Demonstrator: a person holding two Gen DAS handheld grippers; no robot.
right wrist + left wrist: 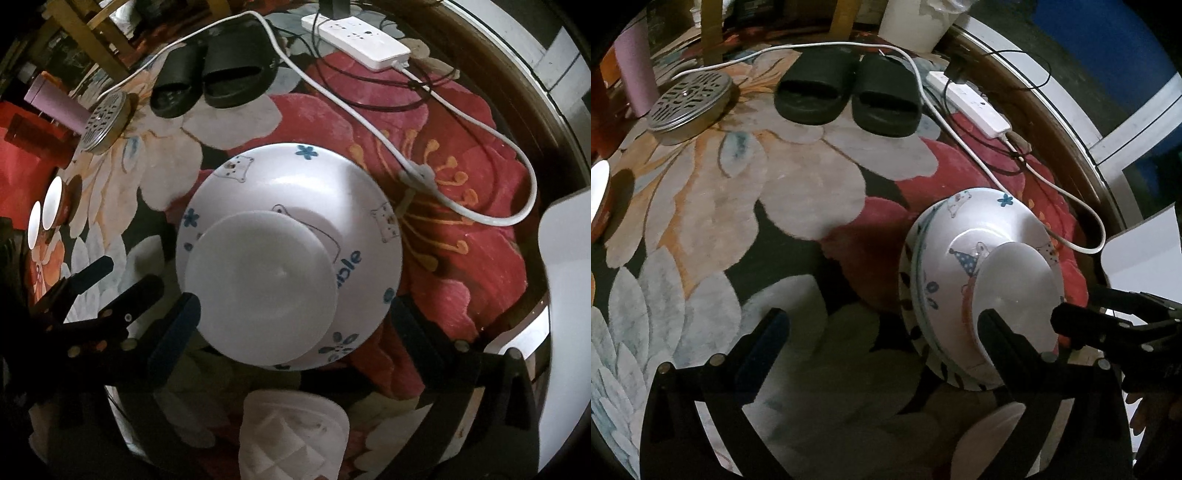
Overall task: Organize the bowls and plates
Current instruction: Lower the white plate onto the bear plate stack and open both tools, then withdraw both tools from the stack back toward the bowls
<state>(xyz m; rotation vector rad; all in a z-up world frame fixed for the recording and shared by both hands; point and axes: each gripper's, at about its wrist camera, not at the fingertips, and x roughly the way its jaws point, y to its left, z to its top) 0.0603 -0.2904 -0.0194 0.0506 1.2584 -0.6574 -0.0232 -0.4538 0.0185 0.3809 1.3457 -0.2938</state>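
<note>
Your right gripper [291, 314]: jaws wide, nothing pinched, straddling plain white bowl [262, 288]. That bowl sits upturned atop patterned bowl [295, 184], stack on floral rug [461, 221]. Your left gripper [882, 332]: jaws spread, empty, stack at its 3 o'clock. Black slippers [849, 96] at 12, metal grate dish [690, 103] at 10.

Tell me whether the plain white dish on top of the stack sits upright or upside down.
Upside down. The plain white dish shows its domed underside, resting on the patterned bowl, also inverted.
</note>
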